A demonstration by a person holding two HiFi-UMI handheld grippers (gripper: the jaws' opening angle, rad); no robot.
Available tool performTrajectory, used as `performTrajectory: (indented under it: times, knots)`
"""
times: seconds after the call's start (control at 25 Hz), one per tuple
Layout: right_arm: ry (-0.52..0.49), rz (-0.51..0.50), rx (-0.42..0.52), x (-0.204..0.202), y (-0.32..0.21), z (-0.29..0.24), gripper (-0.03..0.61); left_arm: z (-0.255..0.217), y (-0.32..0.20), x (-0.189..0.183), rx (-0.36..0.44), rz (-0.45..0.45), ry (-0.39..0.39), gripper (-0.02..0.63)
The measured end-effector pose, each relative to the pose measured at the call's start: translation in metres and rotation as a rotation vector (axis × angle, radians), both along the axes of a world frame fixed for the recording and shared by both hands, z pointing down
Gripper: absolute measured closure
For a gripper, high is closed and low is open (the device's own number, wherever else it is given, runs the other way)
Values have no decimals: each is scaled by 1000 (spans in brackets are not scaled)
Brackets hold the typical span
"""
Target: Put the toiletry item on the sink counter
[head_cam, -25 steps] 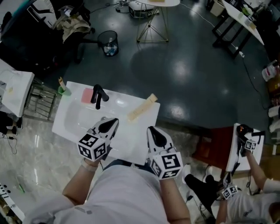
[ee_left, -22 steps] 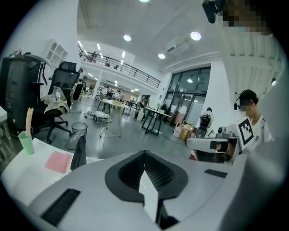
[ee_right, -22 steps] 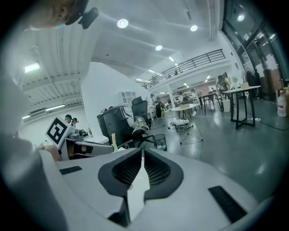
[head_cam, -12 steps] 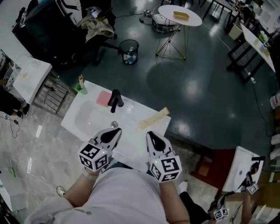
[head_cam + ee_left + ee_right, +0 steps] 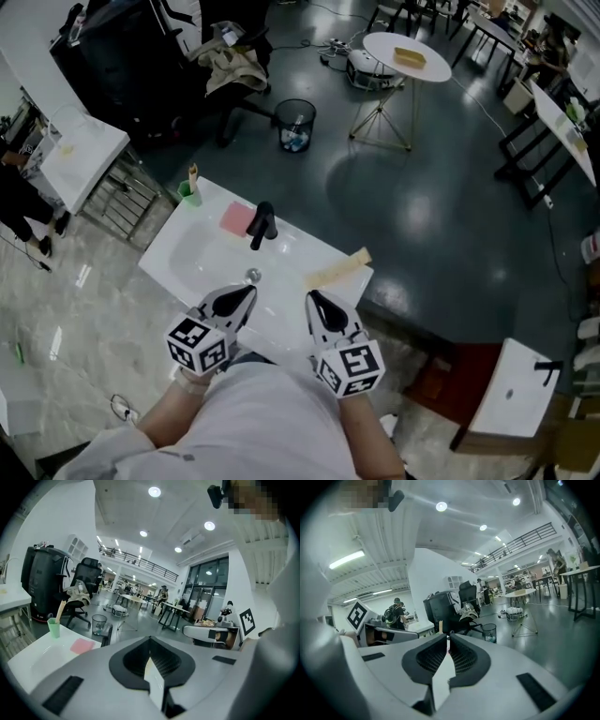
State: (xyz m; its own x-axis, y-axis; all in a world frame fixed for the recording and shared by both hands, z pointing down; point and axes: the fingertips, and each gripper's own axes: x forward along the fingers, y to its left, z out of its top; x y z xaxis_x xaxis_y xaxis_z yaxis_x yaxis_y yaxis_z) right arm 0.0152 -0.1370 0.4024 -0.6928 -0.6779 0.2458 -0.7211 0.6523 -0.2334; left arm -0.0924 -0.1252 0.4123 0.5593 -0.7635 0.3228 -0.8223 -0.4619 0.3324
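Observation:
A white sink counter [image 5: 309, 305] lies right below me in the head view. On it stand a black faucet [image 5: 261, 225], a pink flat pad [image 5: 236, 218], a green cup [image 5: 190, 193] holding a stick-like item at the far left corner, and a long beige box [image 5: 337, 268] near the right edge. My left gripper [image 5: 247, 292] and right gripper [image 5: 312, 298] hover side by side over the counter's near edge, both shut and empty. The left gripper view shows the shut left gripper [image 5: 150, 662] with the green cup [image 5: 54, 627] and pink pad [image 5: 83, 645] beyond it. The shut right gripper [image 5: 448, 649] points into the room.
A mesh waste bin [image 5: 294, 124], a round white table [image 5: 405, 54] on a tripod and an office chair with clothes [image 5: 230, 56] stand on the dark floor beyond the sink. A white table [image 5: 86, 148] is at left. A second white sink [image 5: 511, 394] is at lower right.
The view has swung, so the sink sits further right and lower in frame. Both grippers stay shut and empty over its near edge. The person at lower right has left the view.

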Motion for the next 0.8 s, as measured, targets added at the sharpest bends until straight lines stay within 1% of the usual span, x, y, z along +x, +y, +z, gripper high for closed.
performTrajectory:
  times: [0.12, 0.28, 0.44, 0.68, 0.8]
  knots:
    - [-4, -32, 25, -7, 4, -3, 548, -1, 1, -5, 5, -12, -1, 597]
    - [-8, -41, 40, -11, 6, -6, 547, -3, 2, -10, 15, -27, -9, 597]
    - [-2, -37, 29, -12, 7, -3, 548, -4, 2, -15, 21, -45, -5, 597]
    - [8, -36, 25, -13, 7, -2, 546, -6, 2, -19, 24, -49, 5, 597]
    - [13, -26, 18, -11, 6, -3, 546, -3, 2, -21, 21, -57, -11, 597]
